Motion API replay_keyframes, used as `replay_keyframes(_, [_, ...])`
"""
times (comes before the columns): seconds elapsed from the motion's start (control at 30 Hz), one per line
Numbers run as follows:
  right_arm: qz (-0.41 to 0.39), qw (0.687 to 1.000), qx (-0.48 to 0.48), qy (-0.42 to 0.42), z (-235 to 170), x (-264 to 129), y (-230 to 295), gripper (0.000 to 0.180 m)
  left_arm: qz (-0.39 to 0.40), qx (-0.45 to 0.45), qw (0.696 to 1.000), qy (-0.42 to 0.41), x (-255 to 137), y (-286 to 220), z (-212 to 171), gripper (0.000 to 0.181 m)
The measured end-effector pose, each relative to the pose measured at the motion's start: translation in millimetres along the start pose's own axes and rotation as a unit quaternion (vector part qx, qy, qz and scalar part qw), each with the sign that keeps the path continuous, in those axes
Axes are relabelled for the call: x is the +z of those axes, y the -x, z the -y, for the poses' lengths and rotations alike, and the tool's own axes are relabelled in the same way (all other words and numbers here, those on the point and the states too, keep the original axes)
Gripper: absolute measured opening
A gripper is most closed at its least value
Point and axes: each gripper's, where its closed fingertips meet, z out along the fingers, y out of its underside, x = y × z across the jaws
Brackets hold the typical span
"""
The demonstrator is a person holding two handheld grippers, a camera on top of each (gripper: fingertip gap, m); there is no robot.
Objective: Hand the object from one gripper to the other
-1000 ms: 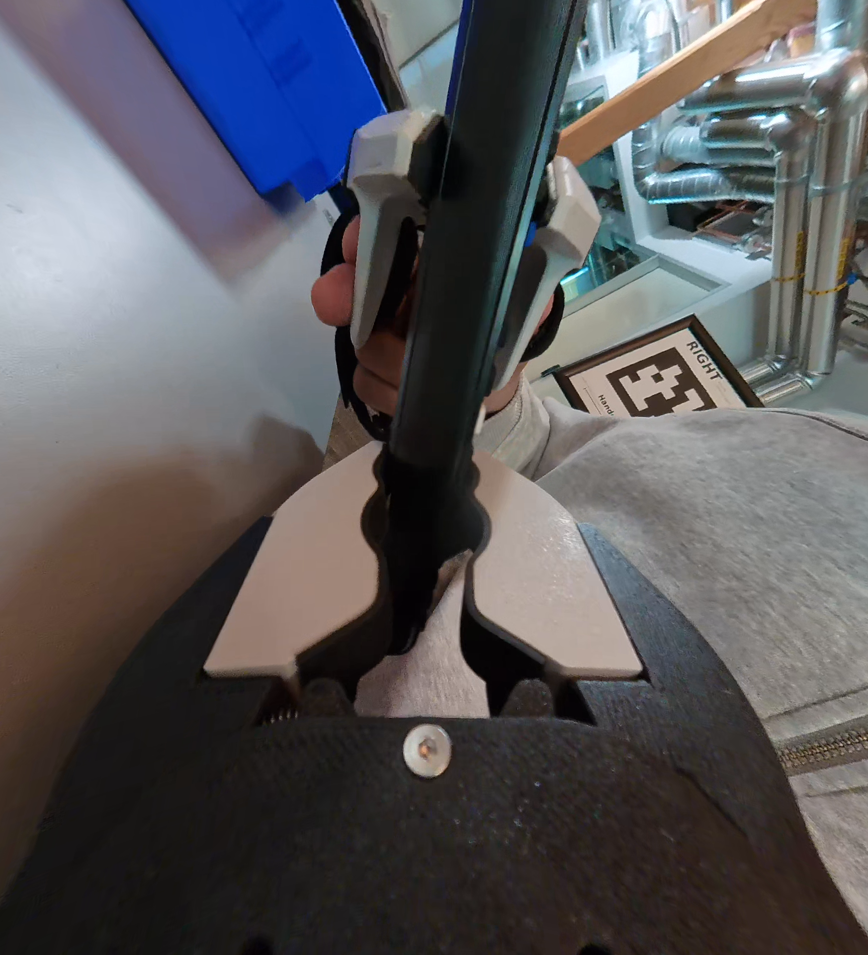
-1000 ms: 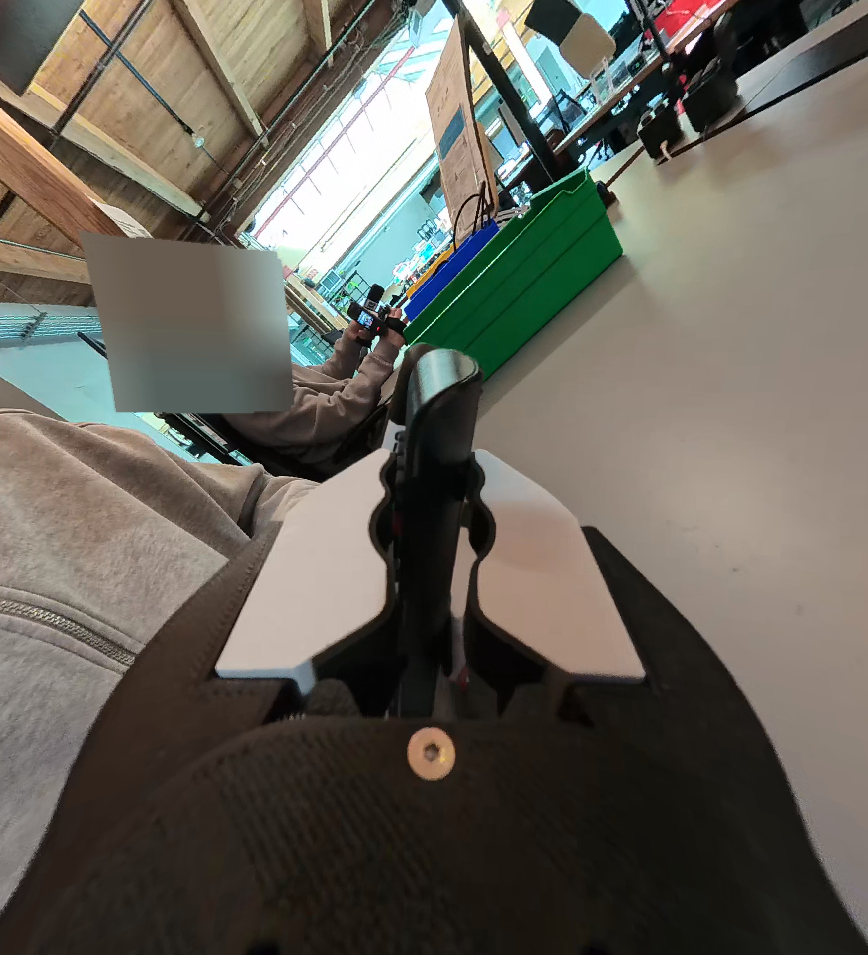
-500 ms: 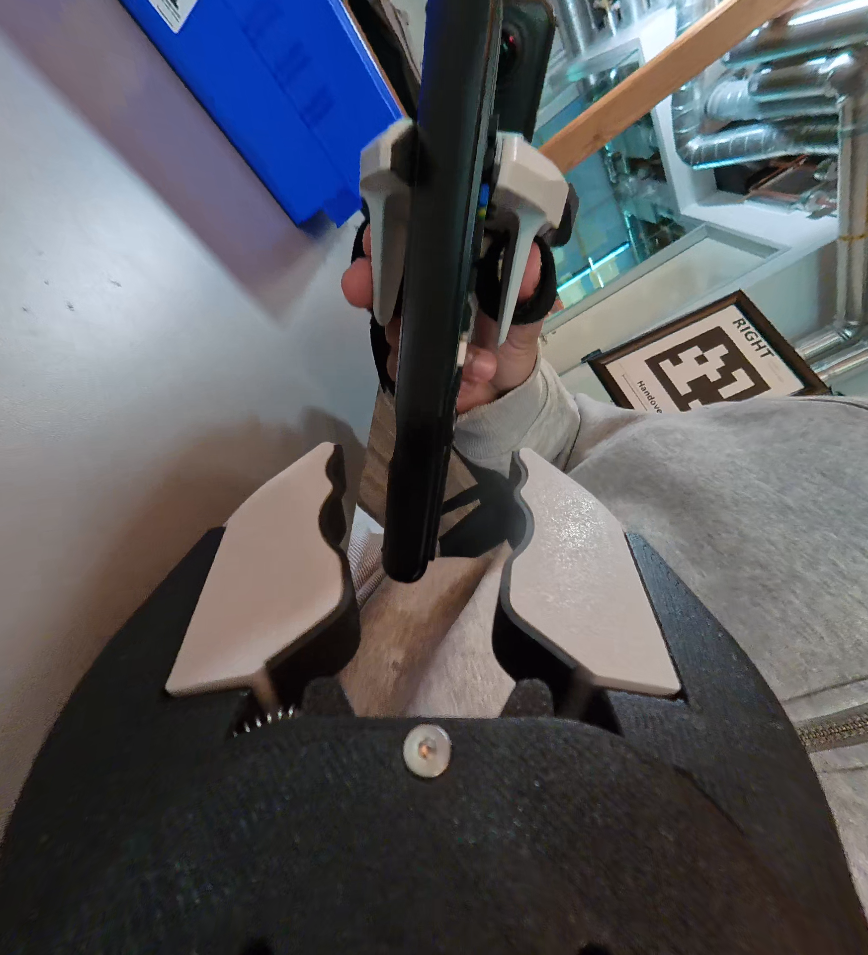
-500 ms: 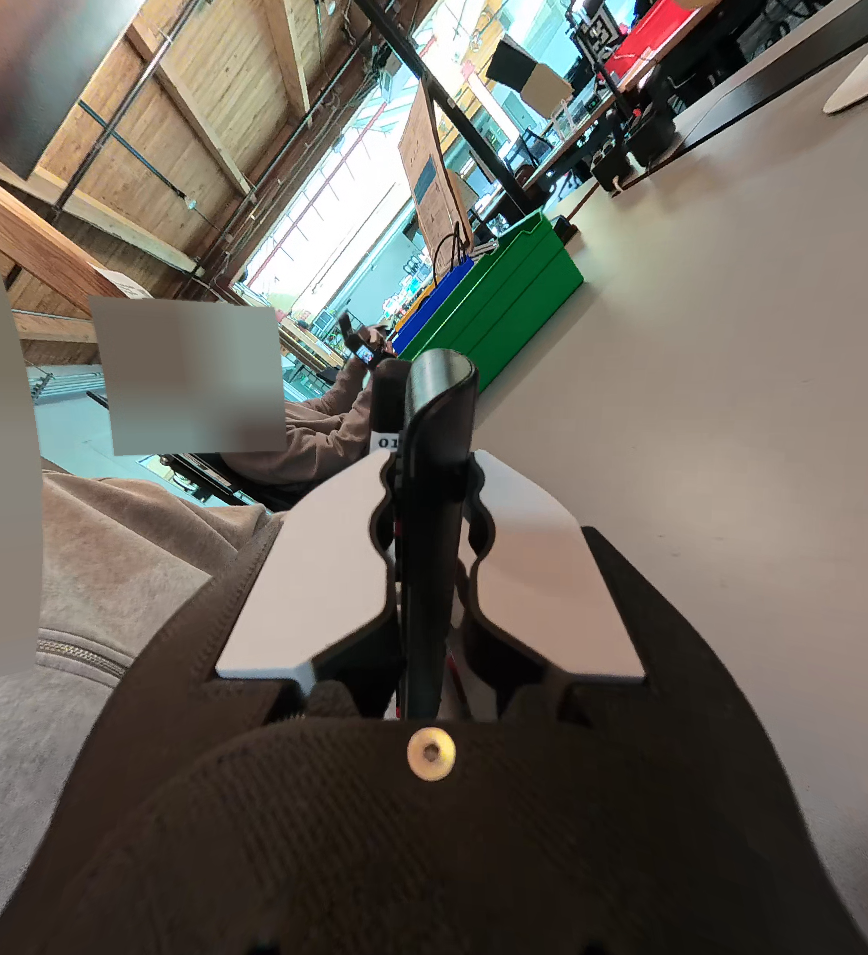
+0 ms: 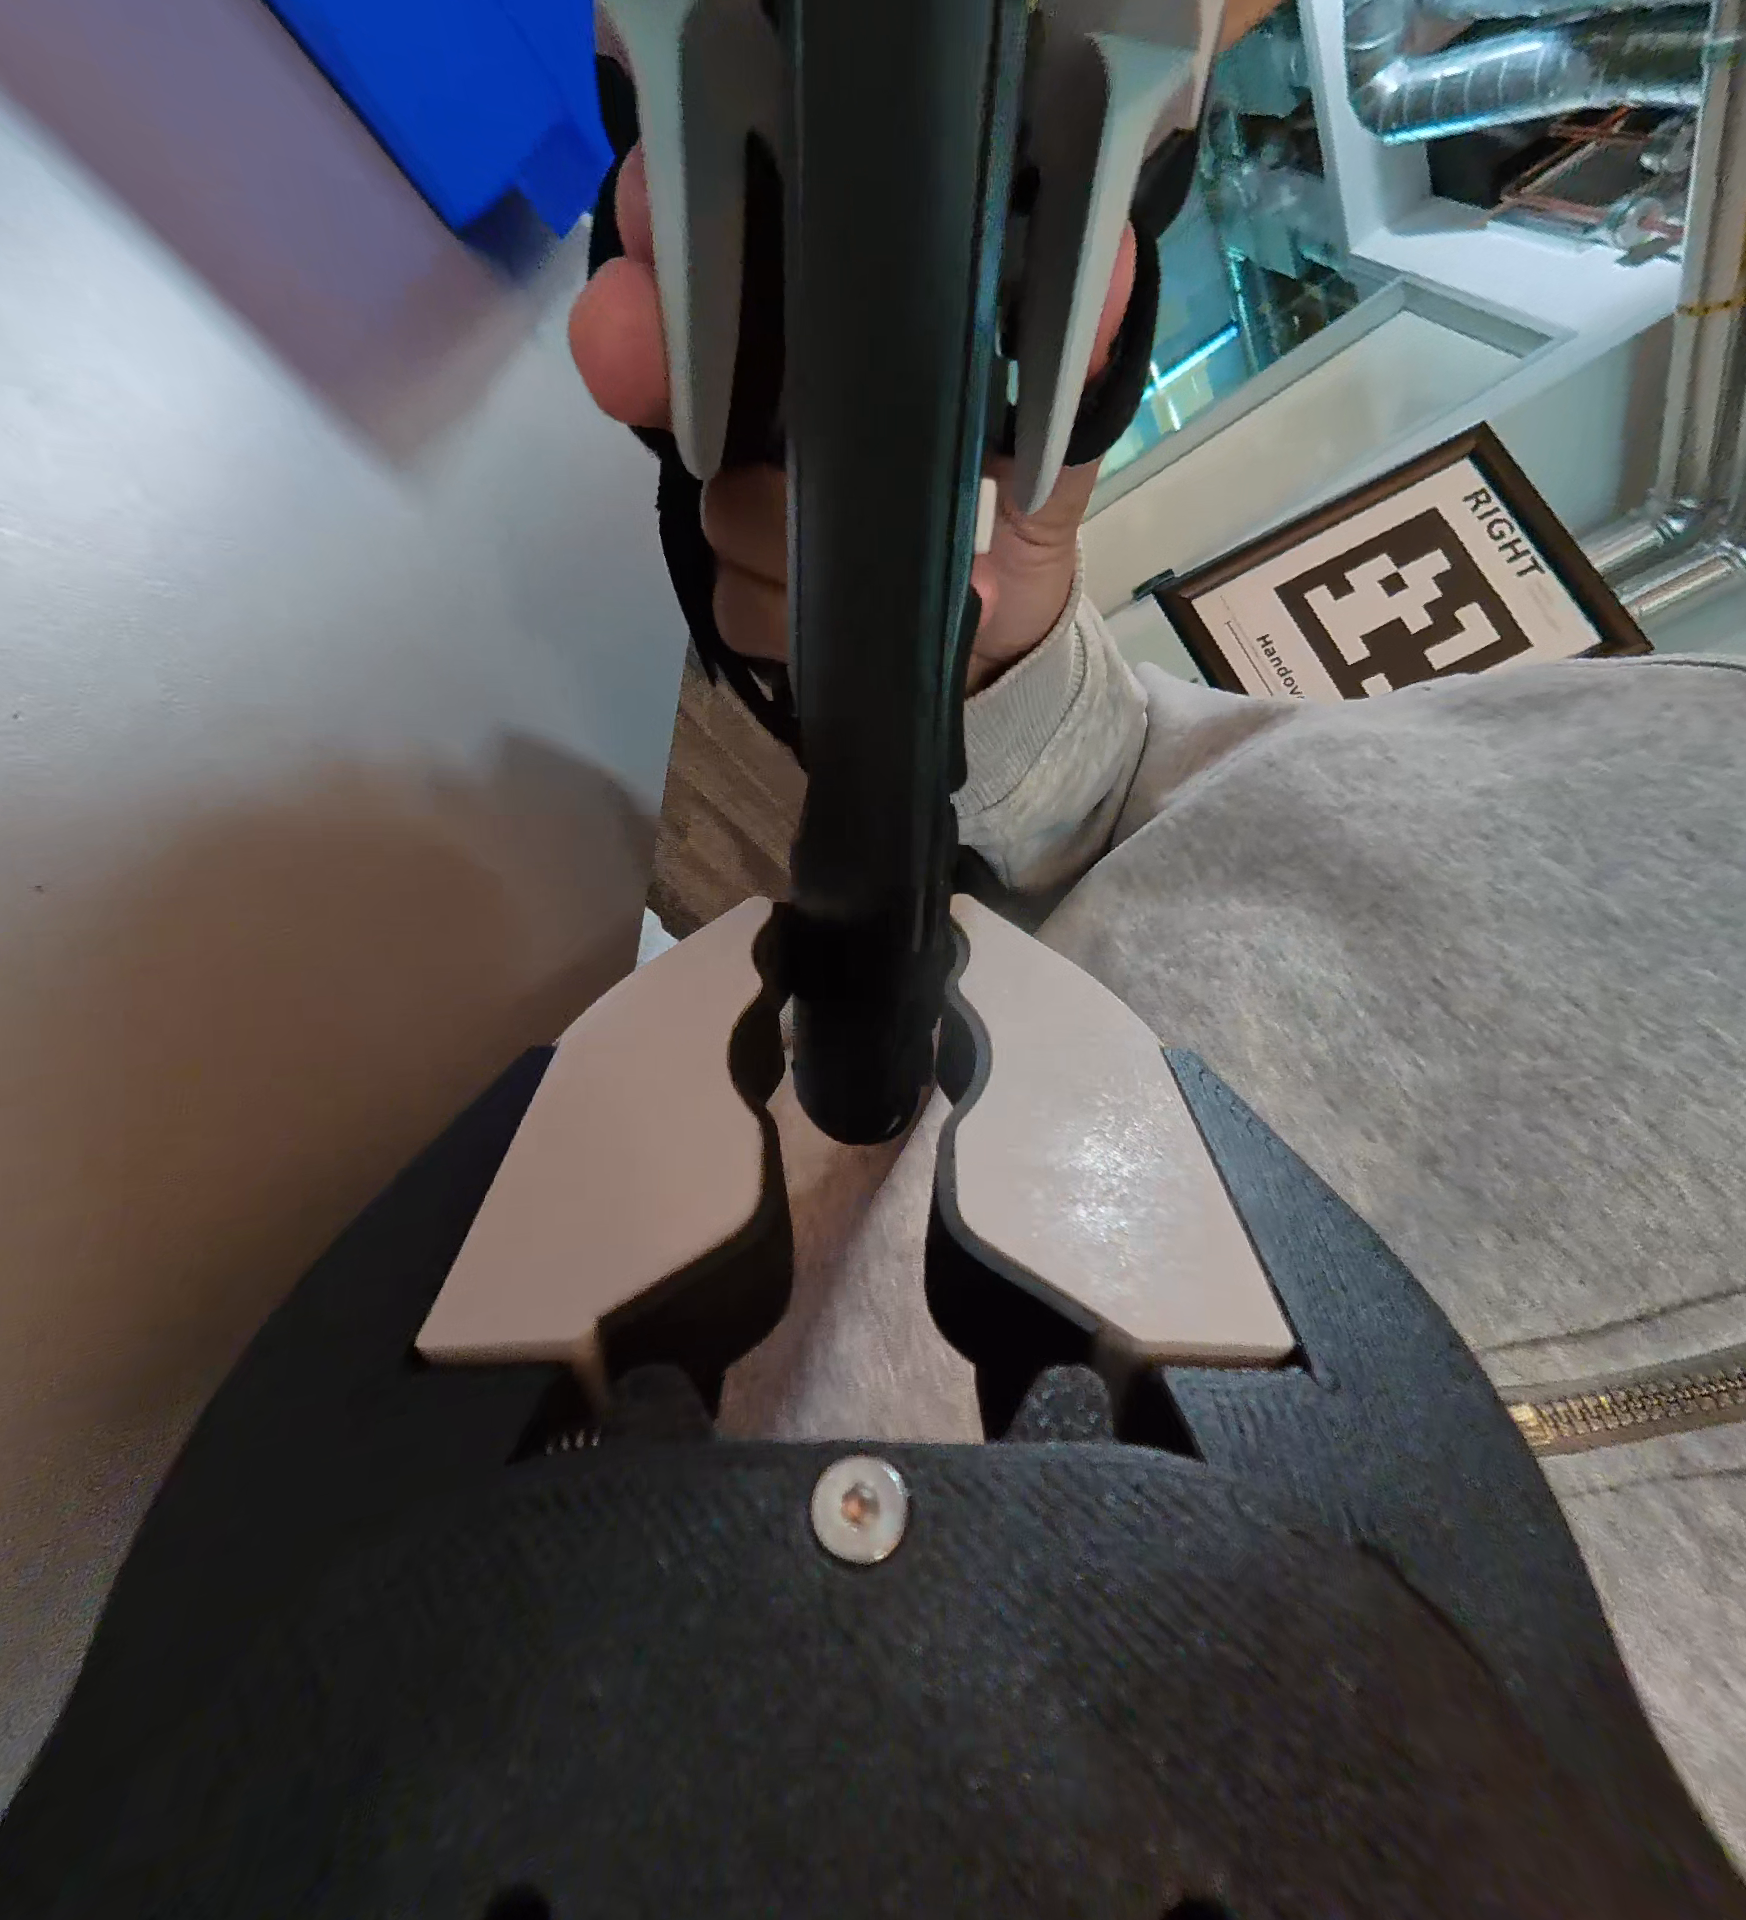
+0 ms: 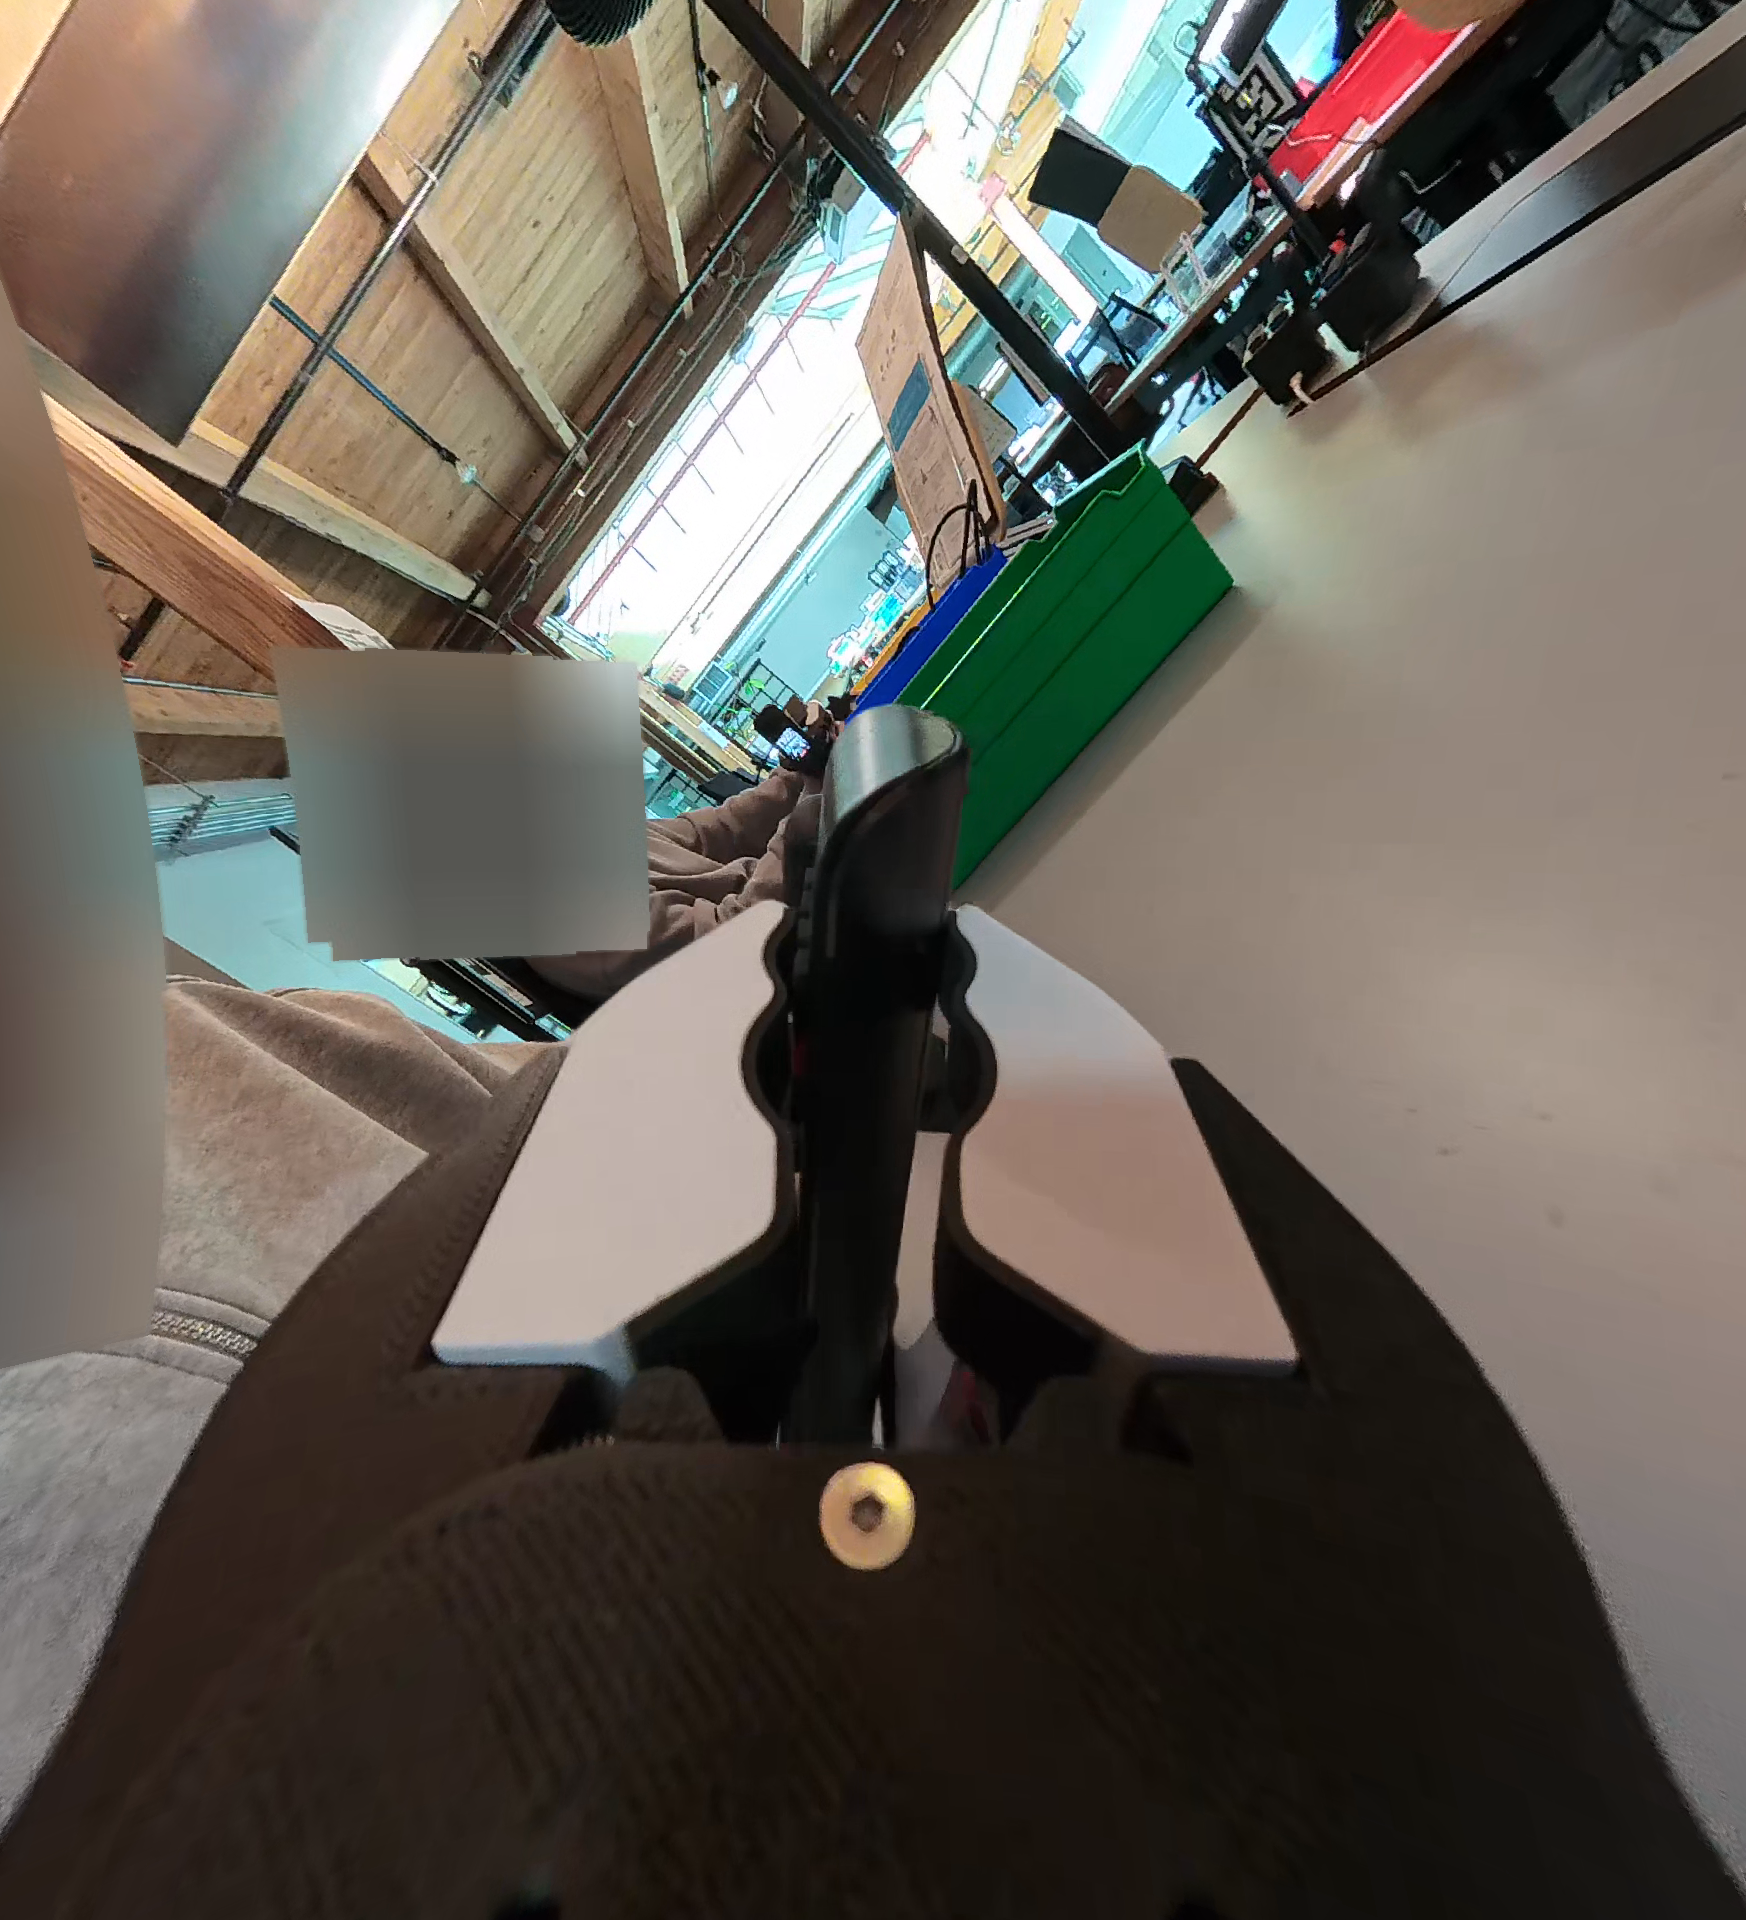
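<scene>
Black object pinched by both grippers above a pale table.

A pale table (image 6: 1471,831) is seen under timber ceiling beams (image 6: 495,239). The left gripper (image 5: 858,1023) is closed on one end of the slim black object (image 5: 884,520); the right gripper (image 6: 864,1029) is clamped on its other part, held by a hand (image 5: 630,343). Green bins (image 6: 1066,644), a blue bin (image 5: 453,94) and a framed marker (image 5: 1388,582) are nearby.

Wooden ceiling beams (image 6: 495,312), bright windows (image 6: 744,499), grey table (image 6: 1471,727), green bins (image 6: 1066,665).
</scene>
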Motion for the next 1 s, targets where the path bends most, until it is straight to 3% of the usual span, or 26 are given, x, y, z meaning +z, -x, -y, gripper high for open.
replay_keyframes(0.07, [0.003, 1.000, 0.001, -0.006, 1, 0, -1, 0.031, 0.002, 0.012, 1.000, 0.001, 0, -1, 0, 0.024])
replay_keyframes(0.13, [0.003, 1.000, -0.006, -0.019, 5, -1, -3, 0.052, 0.001, 0.010, 1.000, -0.012, -3, -2, 6, 0.024])
replay_keyframes(0.27, [-0.021, 0.998, -0.040, -0.039, 10, -4, -14, 0.076, 0.004, -0.006, 0.998, -0.062, -19, 6, 26, 0.024])
replay_keyframes(0.47, [-0.048, 0.993, -0.101, -0.043, 21, 5, -30, 0.077, 0.052, 0.005, 0.982, -0.183, -74, 39, 97, 0.024])
replay_keyframes(0.6, [-0.063, 0.979, -0.190, -0.032, 62, 38, -42, 0.075, 0.060, 0.025, 0.964, -0.260, -109, 67, 166, 0.024])
replay_keyframes(0.7, [-0.040, 0.971, -0.234, -0.022, 97, 71, -55, 0.060, 0.079, 0.073, 0.960, -0.260, -120, 93, 204, 0.025])
replay_keyframes(0.83, [-0.012, 0.970, -0.239, -0.038, 132, 104, -79, 0.053, 0.082, 0.123, 0.962, -0.230, -124, 119, 221, 0.024])
replay_keyframes(1.0, [0.007, 0.959, -0.277, -0.057, 153, 113, -98, 0.052, 0.026, 0.166, 0.949, -0.266, -143, 105, 247, 0.025])
